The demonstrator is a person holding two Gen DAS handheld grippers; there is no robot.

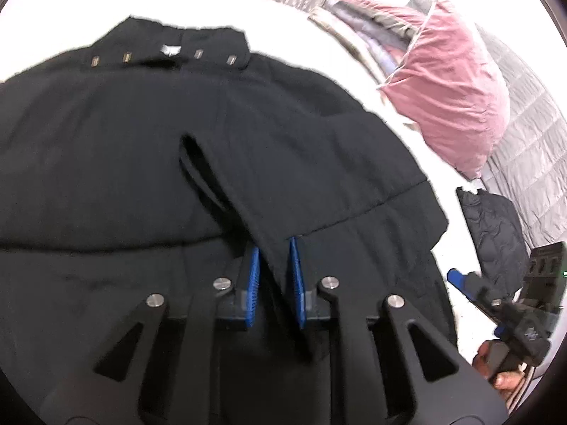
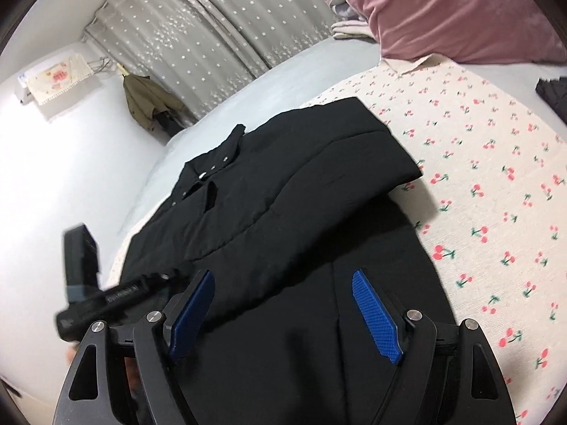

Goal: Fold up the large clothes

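Observation:
A large black jacket lies spread on the bed, collar with metal snaps at the far end. It also shows in the right wrist view, one sleeve folded across its body. My left gripper is shut on a black strip of the jacket's front edge, which runs up from between its blue pads. My right gripper is open and empty, low over the jacket's lower part. The right gripper shows at the right edge of the left wrist view, and the left gripper's body shows at the left of the right wrist view.
A pink pillow and folded bedding lie at the head of the bed. A dark quilted garment lies to the right. The cherry-print sheet stretches right of the jacket. Grey star curtains and an olive coat hang behind.

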